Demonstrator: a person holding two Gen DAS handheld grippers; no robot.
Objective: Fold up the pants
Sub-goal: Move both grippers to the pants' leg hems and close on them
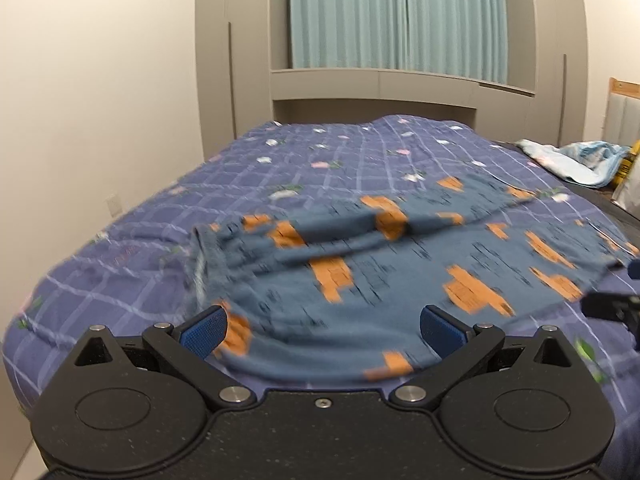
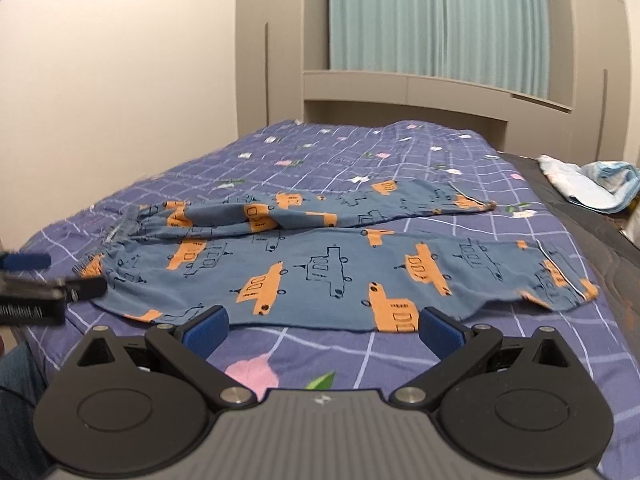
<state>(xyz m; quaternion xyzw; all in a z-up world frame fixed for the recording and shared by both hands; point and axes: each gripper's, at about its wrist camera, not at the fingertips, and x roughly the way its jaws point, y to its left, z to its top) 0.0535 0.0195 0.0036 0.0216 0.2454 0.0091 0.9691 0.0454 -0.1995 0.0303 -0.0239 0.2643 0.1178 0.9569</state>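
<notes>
Only a blurred white wordmark is showing, sitting on the black body of the left gripper (image 2: 44, 280) beside the blue car-print cotton pants (image 2: 320, 268), too smeared for reading.

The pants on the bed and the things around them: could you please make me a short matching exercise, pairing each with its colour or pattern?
Things:
1. pants
2. bedspread
3. curtain
4. left gripper fingers

Descriptions:
A. plain pale teal, hanging in pleats
B. purple with a light grid and small flowers
C. blue pads, spread wide apart
D. slate blue with orange vehicles

Pairs: 1-D, 2-B, 3-A, 4-C
</notes>
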